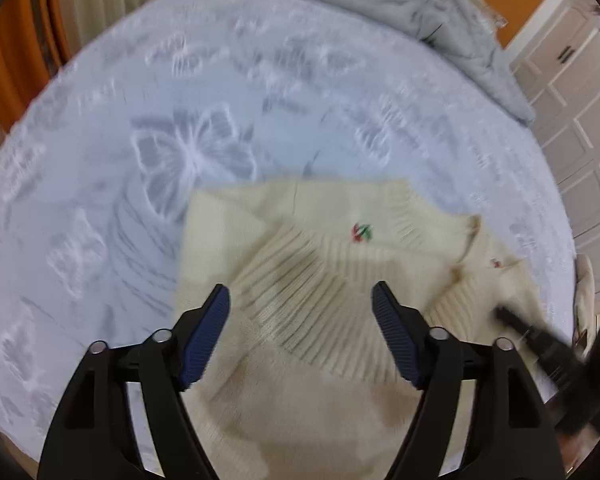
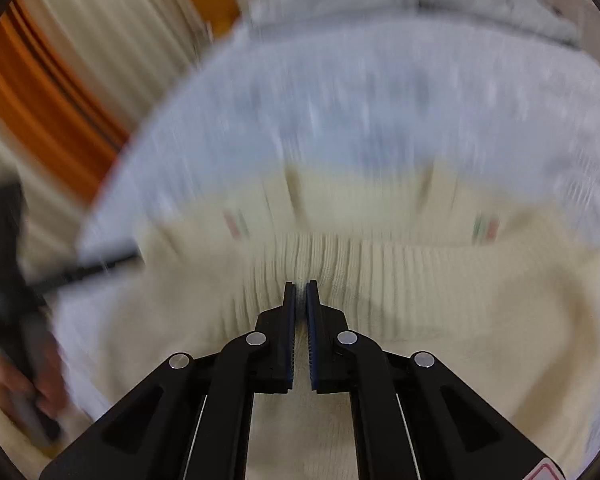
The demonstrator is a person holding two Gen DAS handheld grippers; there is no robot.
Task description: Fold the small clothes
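A cream knit sweater (image 1: pixel 300 280) with a ribbed band and a small red-and-green emblem (image 1: pixel 362 233) lies partly folded on the bed. My left gripper (image 1: pixel 300 300) is open and empty, its blue pads (image 1: pixel 204 340) spread over the ribbed band. The right gripper shows at the right edge of the left wrist view (image 1: pixel 540 340), blurred. In the right wrist view the sweater (image 2: pixel 440 300) fills the lower half, and my right gripper (image 2: pixel 300 286) is shut on its ribbed fold. The view is motion-blurred.
A pale blue bedspread (image 1: pixel 180 140) with white butterfly patterns covers the bed. A crumpled grey blanket (image 1: pixel 420 12) lies at the far edge. White cabinet doors (image 1: pixel 580 120) stand on the right; orange and cream curtains (image 2: pixel 60 80) hang on the left.
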